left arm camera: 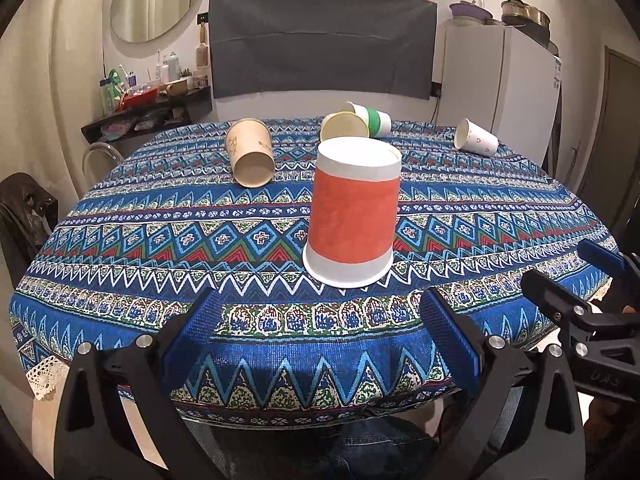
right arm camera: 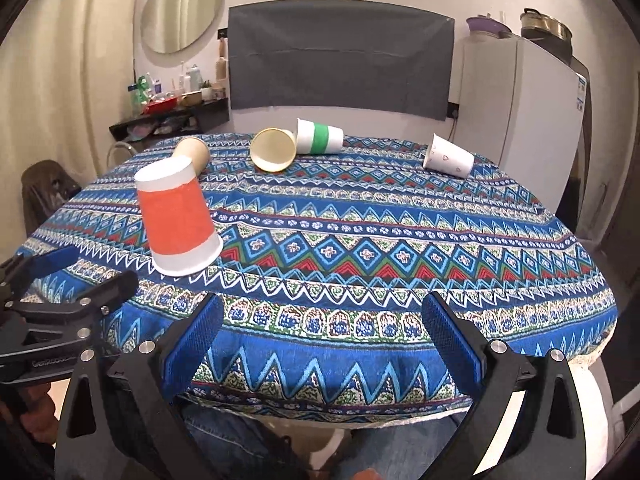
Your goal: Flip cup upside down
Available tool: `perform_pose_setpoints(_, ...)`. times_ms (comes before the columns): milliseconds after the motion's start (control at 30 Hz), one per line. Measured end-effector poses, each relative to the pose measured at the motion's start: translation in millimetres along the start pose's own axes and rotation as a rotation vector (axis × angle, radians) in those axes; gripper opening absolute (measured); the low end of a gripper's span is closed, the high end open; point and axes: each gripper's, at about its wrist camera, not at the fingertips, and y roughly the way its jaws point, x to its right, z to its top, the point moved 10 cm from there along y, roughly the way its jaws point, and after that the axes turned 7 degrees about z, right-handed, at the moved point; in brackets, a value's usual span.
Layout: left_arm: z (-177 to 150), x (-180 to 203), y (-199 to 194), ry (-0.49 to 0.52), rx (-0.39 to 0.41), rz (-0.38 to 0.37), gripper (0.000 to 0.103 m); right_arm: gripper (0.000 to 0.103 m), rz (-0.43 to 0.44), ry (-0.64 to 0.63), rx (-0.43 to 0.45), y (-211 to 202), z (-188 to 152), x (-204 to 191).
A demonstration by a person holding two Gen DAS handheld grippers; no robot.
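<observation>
A red paper cup with white bands stands upside down, rim on the patterned tablecloth, near the front edge. It also shows in the right wrist view at the left. My left gripper is open and empty, just in front of the cup, apart from it. My right gripper is open and empty over the front edge, to the right of the cup. The right gripper shows in the left wrist view, and the left one in the right wrist view.
Several other paper cups lie on their sides at the back of the table: a brown one, a yellow one, a green-banded one and a white one. A fridge stands back right, a cluttered shelf back left.
</observation>
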Motion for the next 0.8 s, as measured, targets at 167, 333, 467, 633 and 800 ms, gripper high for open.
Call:
perform_pose_setpoints(167,1.4,-8.7,-1.5,-0.019,0.01,0.026,0.097,0.095,-0.009,0.015,-0.004,0.0,-3.4,6.3)
perform_pose_setpoints(333,4.3,-8.0,-2.8,0.004,0.019,0.043,0.097,0.095,-0.004,0.007,-0.023,4.7,-7.1,5.3)
perform_pose_setpoints(467,7.4,-10.0,-1.7,-0.007,0.018,0.037,0.097,0.095,0.003,0.001,-0.029,8.1,-6.1,2.4)
perform_pose_setpoints(633,6.7,-6.7,1.1,-0.013,0.004,0.012,0.097,0.095,-0.004,-0.001,-0.028,7.8,-3.6,1.6)
perform_pose_setpoints(800,6.8,-5.1,0.0,-0.013,0.007,0.009,0.097,0.095,-0.006,-0.006,-0.024,5.9,-3.8,-0.5)
